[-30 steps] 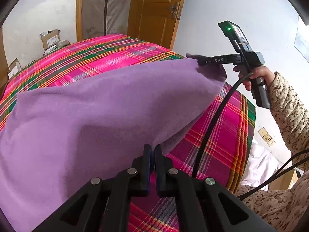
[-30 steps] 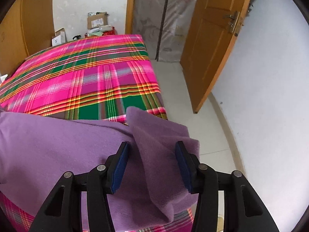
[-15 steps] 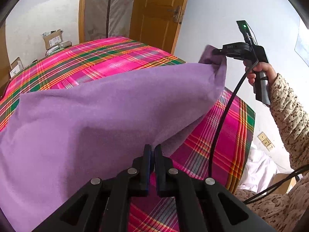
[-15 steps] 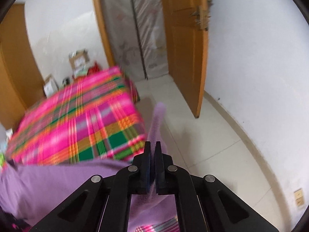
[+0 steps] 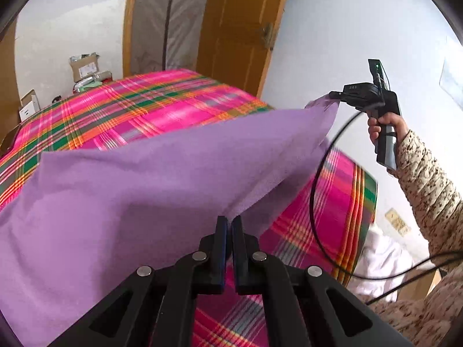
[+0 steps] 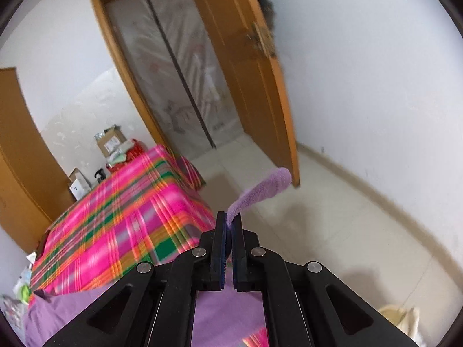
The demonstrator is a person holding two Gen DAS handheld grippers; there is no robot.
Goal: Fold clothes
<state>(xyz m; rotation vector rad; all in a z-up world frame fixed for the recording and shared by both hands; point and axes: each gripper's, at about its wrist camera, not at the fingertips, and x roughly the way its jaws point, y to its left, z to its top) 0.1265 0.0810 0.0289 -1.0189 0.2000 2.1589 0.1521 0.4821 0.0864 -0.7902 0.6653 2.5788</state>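
the purple cloth (image 5: pixel 162 190) fills most of the left wrist view, spreading out ahead of and to the left of the left gripper (image 5: pixel 228 222) and lying over the pink plaid bedspread (image 5: pixel 139 107). the left gripper is clenched on the cloth's near edge, its blue pads pressed together with the fabric running into them. from there a free edge climbs up and to the right, taut, to the right gripper (image 5: pixel 332 94), which grasps the far corner up in the air; the person's hand (image 5: pixel 385 123) grips its handle, with a speckled sleeve (image 5: pixel 425 185) behind and a black cable (image 5: pixel 315 190) looping down from it.

in the right wrist view the right gripper (image 6: pixel 229 217) is clamped on the same cloth (image 6: pixel 260 190): a thin tongue of purple sticks out past the pads and curls up to the right. the rest of the cloth hangs below and behind the fingers, reaching down to the bedspread (image 6: pixel 121 217) at the lower left. beyond are the tiled floor (image 6: pixel 332 217) and an open wooden door (image 6: pixel 260 101).

as for progress, i judge the fold is only starting. both corners of one edge are gripped and that edge is lifted, but no crease shows and the cloth looks like one open layer. what remains is to carry the held edge across to the opposite side, lay it down, and repeat until it is a neat packet.
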